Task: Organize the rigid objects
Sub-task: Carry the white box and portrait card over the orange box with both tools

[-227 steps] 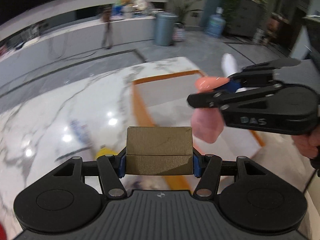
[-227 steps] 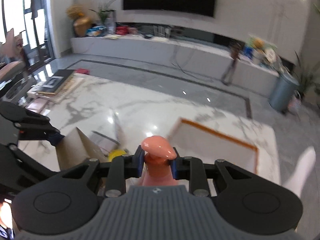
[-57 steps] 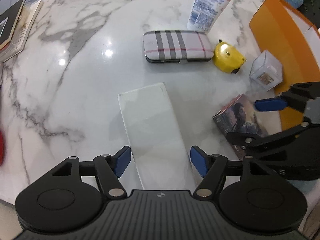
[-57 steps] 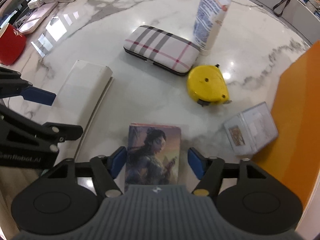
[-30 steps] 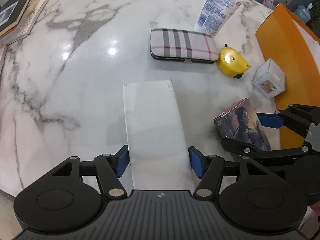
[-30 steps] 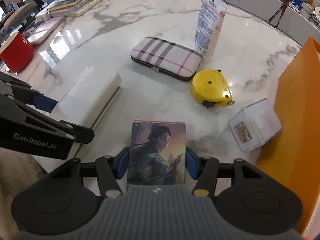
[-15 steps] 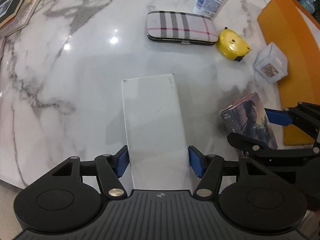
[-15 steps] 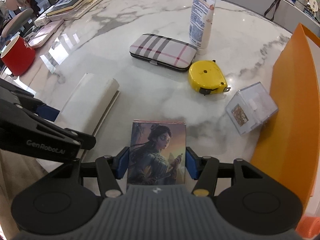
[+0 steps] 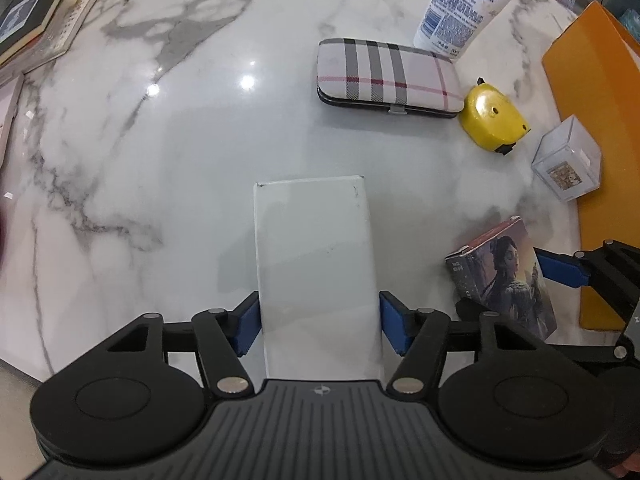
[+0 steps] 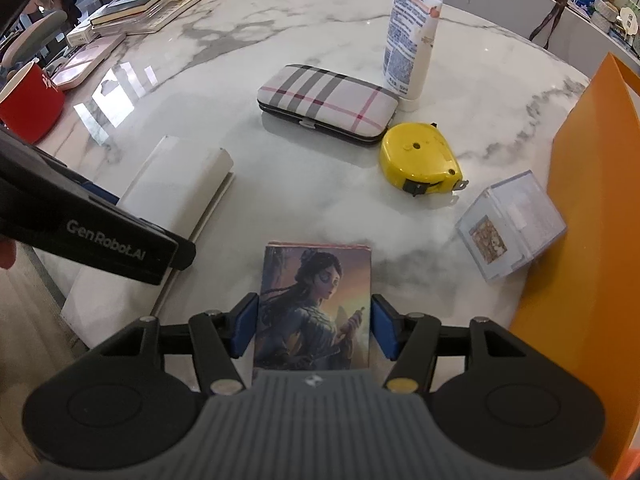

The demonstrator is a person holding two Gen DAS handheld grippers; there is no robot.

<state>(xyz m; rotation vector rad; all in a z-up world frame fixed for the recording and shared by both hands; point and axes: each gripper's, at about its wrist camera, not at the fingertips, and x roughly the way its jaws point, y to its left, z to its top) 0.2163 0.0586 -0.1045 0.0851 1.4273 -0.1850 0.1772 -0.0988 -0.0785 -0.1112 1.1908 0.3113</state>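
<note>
Reading the layout: we see two boxes lying flat on the marble tabletop [image 9: 160,140], one between each pair of tongs.
Left tongs [image 9: 318,322]: pointing almost straight down over the white box [image 9: 316,248]; we see the blue pads at the box's two long sides, and we judge them closed on it, though a hairline gap cannot be ruled out.
White box axis: its long side runs straight away from the left tongs, so the pads span its short width.
Right tongs [image 10: 314,324]: the jaws are opening; the picture box [image 10: 314,304] sits between them with a sliver of gap at each pad, so we read no grip.
Picture box axis: long side also runs away from its tongs, printed face up.
Orange bin [image 10: 580,208]: lies to the right of both boxes, its wall just beside the right tongs and well apart from the left.
Nearer hand: we judge the right, since the picture box lies next to the bin wall.
Other things: plaid case [image 10: 328,102], yellow tape measure [image 10: 420,158], clear cube [image 10: 514,224] and lotion tube [image 10: 412,36] lie farther out, none touched.
</note>
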